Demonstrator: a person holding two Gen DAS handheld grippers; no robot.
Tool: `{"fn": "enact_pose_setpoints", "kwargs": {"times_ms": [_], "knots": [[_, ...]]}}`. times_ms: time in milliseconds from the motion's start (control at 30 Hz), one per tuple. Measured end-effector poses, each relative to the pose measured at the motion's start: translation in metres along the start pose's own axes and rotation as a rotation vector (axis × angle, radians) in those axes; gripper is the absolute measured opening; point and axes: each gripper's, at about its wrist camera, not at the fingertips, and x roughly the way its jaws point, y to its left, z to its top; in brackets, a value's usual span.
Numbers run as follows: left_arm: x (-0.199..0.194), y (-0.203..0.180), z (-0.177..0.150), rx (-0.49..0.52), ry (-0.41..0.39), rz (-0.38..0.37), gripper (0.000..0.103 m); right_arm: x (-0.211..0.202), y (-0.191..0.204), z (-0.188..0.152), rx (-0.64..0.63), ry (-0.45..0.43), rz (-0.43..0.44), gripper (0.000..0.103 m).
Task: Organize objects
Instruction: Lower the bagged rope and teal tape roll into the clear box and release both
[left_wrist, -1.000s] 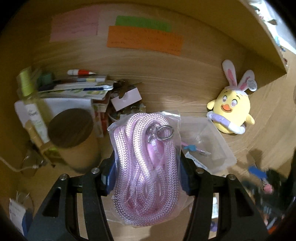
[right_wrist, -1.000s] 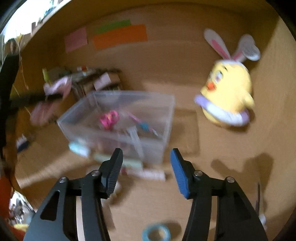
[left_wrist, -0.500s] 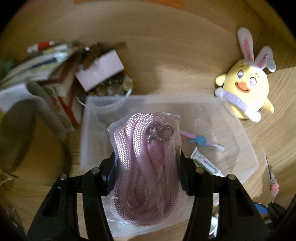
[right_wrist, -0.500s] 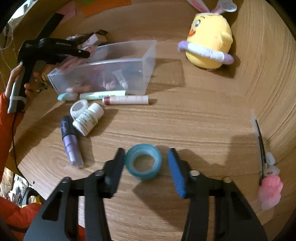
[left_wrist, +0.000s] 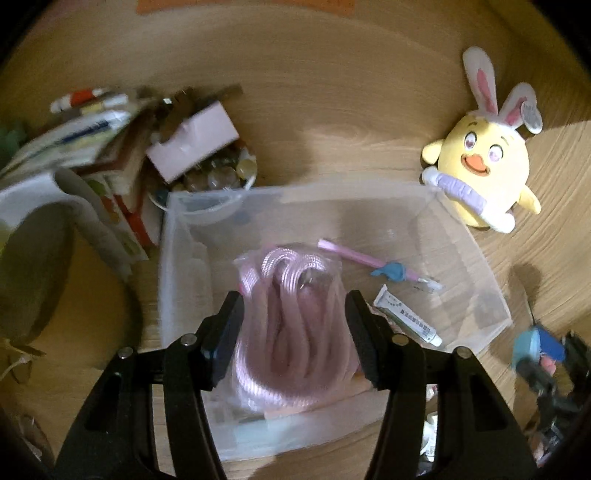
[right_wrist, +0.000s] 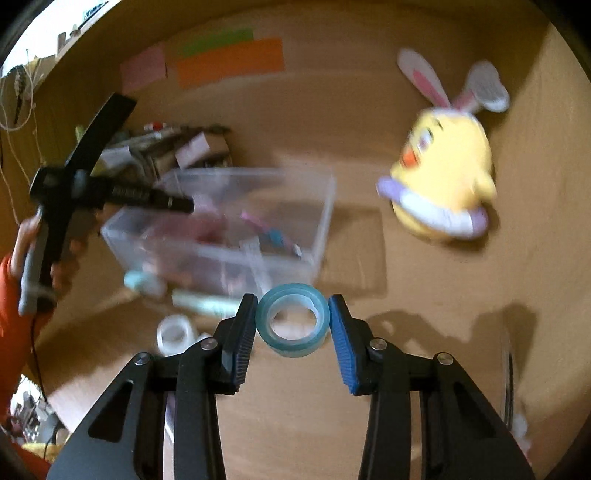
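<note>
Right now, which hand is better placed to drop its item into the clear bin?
Left. Its gripper hangs over the clear bin, jaws opening around the bagged pink rope. The right gripper holds the blue tape roll short of it.

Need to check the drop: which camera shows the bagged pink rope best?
The left wrist view: the bagged pink rope sits centred between the opening left gripper, over the clear bin. The right wrist view gives only a blurred pink smear inside the bin.

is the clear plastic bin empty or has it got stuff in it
Not empty. The clear bin holds a pink toothbrush, a small tube and a bagged pink rope.
</note>
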Motion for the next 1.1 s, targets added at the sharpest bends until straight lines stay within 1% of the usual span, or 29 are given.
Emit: {"fn": "enact_pose_setpoints", "kwargs": {"times_ms": [33,133,200,300,367,467,733,933,1100], "knots": [[-0.005,0.000,0.000,0.001,-0.013,0.004,0.062,0.004,0.002,0.008,-0.004,-0.009,0.009,0.036],[-0.025,0.000,-0.004,0.009,-0.064,0.019,0.074,0.021,0.007,0.032,0.000,-0.010,0.028,0.036],[-0.038,-0.002,-0.010,0.024,-0.097,0.035,0.083,0.032,0.009,0.042,0.004,-0.001,0.033,0.036],[-0.053,-0.004,-0.020,0.043,-0.133,0.061,0.095,0.053,0.012,0.054,0.020,0.035,0.065,0.036],[-0.061,-0.005,-0.028,0.048,-0.145,0.070,0.096,0.067,0.012,0.057,0.033,0.067,0.081,0.036],[-0.064,-0.005,-0.037,0.049,-0.148,0.069,0.098,0.084,0.017,0.058,0.026,0.102,0.078,0.036],[-0.062,-0.004,-0.069,0.031,-0.114,0.052,0.099,0.110,0.037,0.055,-0.049,0.155,0.058,0.036],[-0.059,-0.016,-0.089,0.036,-0.090,0.036,0.099,0.119,0.040,0.051,-0.036,0.199,0.085,0.036],[-0.058,-0.033,-0.101,0.036,-0.063,-0.006,0.099,0.108,0.038,0.049,-0.044,0.187,0.082,0.037]]}}
